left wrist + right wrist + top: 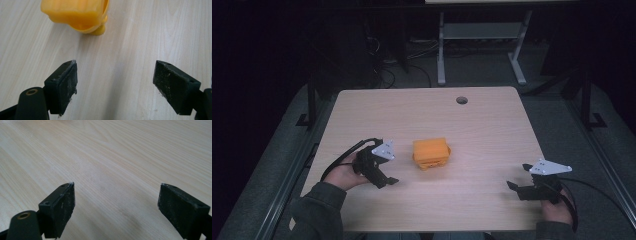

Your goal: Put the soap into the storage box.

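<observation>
Both my grippers, left point(384, 181) and right point(515, 189), hover near the table's point(492, 130) front edge, fingers spread, empty; one orange container point(431, 153) mid-table; dark room.

The high view looks forward and down over the whole counter point(492, 125); both gripper views skim its wood closely.
</observation>
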`<action>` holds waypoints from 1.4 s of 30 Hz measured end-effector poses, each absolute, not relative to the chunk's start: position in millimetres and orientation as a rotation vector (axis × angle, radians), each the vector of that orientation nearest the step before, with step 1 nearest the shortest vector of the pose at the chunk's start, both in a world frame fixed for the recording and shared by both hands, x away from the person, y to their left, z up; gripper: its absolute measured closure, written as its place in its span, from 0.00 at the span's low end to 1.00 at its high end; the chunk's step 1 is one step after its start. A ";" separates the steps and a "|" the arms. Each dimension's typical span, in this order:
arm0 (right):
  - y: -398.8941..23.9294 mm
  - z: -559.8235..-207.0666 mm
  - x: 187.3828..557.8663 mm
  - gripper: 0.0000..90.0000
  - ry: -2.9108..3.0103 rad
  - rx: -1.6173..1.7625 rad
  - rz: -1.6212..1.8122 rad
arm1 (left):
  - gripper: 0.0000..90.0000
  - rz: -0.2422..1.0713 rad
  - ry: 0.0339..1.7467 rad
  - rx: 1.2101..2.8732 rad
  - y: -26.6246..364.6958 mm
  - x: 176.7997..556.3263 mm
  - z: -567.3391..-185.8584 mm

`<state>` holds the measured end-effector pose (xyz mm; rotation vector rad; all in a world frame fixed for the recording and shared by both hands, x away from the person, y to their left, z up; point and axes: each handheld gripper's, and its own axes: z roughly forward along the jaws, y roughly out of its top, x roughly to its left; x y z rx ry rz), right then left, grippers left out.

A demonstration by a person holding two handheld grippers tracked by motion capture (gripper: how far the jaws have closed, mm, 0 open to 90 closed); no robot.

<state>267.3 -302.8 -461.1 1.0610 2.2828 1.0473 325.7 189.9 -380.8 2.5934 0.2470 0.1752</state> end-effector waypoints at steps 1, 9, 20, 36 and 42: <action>-302.8 -461.1 267.3 0.15 2.283 1.060 1.047 | 0.21 0.174 0.256 2.590 190.6 324.8 -382.5; -303.3 -461.7 267.6 0.15 2.283 1.062 1.043 | 0.21 0.173 0.287 2.583 197.1 320.1 -390.8; -303.5 -462.9 267.6 0.15 2.287 1.071 1.034 | 0.21 0.181 0.289 2.595 205.3 314.9 -396.5; -301.6 -463.7 267.6 0.15 2.299 1.069 1.027 | 0.21 0.208 0.349 2.570 224.9 300.3 -411.3; -301.6 -463.7 266.5 0.15 2.295 1.072 1.026 | 0.21 0.215 0.382 2.554 231.2 291.9 -420.9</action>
